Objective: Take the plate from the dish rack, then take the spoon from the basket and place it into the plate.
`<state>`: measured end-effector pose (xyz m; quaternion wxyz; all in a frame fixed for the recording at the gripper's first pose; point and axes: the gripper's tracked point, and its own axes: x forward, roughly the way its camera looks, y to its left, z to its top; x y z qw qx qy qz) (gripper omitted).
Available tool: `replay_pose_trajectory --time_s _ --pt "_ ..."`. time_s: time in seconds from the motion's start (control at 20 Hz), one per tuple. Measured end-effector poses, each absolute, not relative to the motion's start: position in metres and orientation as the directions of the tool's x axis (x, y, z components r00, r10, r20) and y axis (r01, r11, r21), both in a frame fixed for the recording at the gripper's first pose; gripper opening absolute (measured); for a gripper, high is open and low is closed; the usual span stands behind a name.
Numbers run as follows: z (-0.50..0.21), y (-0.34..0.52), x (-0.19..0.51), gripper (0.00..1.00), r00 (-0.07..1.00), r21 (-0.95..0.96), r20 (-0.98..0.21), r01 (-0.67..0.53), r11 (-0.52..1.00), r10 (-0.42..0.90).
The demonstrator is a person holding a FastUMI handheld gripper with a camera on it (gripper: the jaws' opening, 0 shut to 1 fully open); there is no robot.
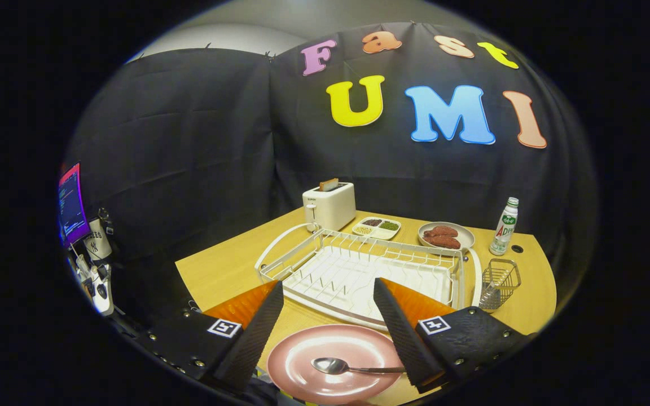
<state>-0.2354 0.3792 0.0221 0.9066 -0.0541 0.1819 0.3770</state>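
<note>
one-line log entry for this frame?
gripper: open, holding nothing | spoon: in pink plate | dish rack: no dishes | basket: beside rack

My gripper (328, 296) hangs with its black-padded fingers (257, 332) spread wide, gripping nothing. Between them lies the round pink plate (302, 361) bearing the metal spoon (339, 367) (handle toward my right finger). Beyond stands the white wire dish rack (359, 270) and, beside it, the small wire basket (499, 282).

Mock kitchen booth: toaster (329, 206), dish rack (359, 270), black cloth wall (189, 158).

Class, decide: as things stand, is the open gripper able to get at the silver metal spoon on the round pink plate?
Probably yes: the gripper is open, and the silver metal spoon lies uncovered between its fingers on the round pink plate.
</note>
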Motion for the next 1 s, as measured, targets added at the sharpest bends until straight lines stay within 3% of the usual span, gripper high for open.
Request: replay_pose_trajectory --time_s 0.3,0.65,1.0 --pt "0.060 0.354 -0.208 0.98 0.724 0.014 -0.294 -0.650 0.760 0.624" --pt "0.113 0.278 -0.159 0.98 0.866 -0.036 -0.164 -0.484 0.875 0.472" --pt "0.138 0.195 -0.126 0.98 0.942 -0.063 -0.093 -0.328 0.942 0.322"
